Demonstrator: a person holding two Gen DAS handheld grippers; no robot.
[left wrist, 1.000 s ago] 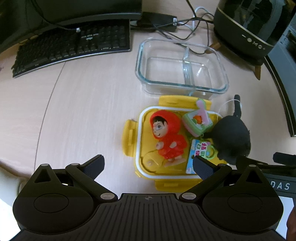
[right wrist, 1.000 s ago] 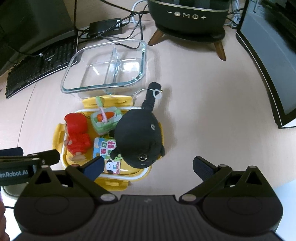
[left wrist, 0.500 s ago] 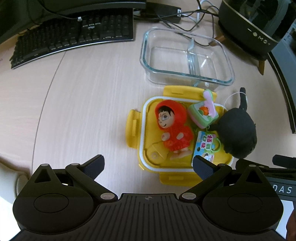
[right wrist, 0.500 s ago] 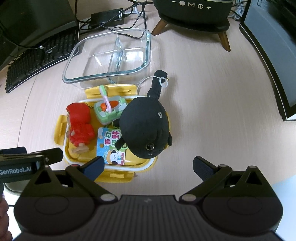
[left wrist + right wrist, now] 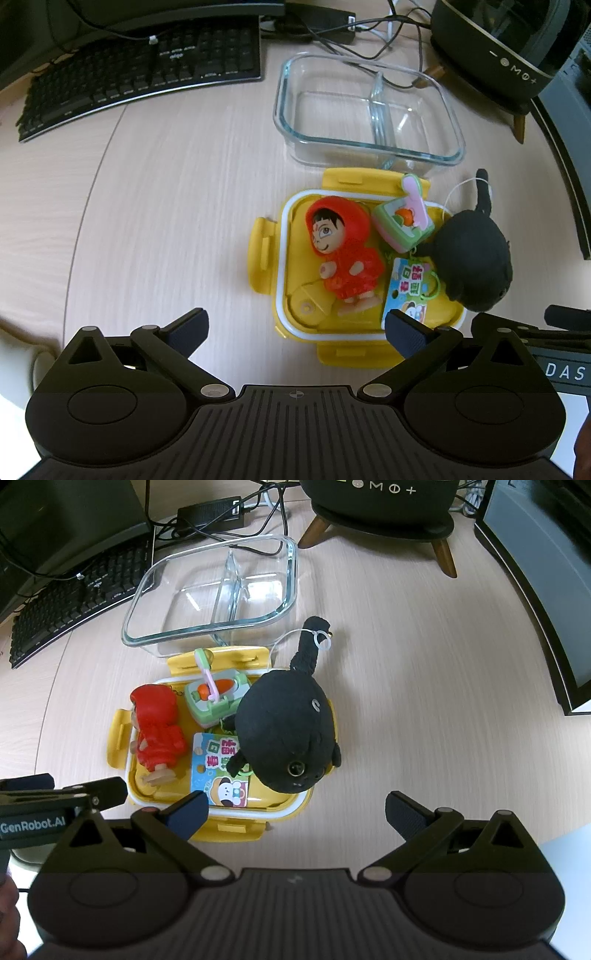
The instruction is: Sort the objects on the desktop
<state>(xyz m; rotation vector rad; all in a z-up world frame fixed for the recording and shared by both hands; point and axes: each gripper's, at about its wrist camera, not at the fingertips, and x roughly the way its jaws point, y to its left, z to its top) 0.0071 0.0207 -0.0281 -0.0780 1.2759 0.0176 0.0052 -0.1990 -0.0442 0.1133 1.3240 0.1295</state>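
A yellow box (image 5: 264,254) (image 5: 119,738) on the desk holds a red-hooded doll (image 5: 345,251) (image 5: 157,727), a green carrot toy (image 5: 402,221) (image 5: 218,696), a printed card (image 5: 408,291) (image 5: 221,775) and a black plush cat (image 5: 472,258) (image 5: 291,734) that lies over its right rim. Behind the box stands an empty two-part glass dish (image 5: 369,110) (image 5: 218,590). My left gripper (image 5: 295,328) is open, held above the desk just in front of the box. My right gripper (image 5: 295,808) is open too, in front of the plush. Neither holds anything.
A black keyboard (image 5: 140,74) (image 5: 74,598) lies at the back left. A dark speaker on wooden legs (image 5: 502,48) (image 5: 380,509) and tangled cables (image 5: 369,33) are at the back. A monitor edge (image 5: 535,590) runs along the right. Bare desk lies left of the box.
Both grippers have drawn back and risen a little, so the box and dish sit slightly farther up in view. Their jaws stay open. The objects have not moved.
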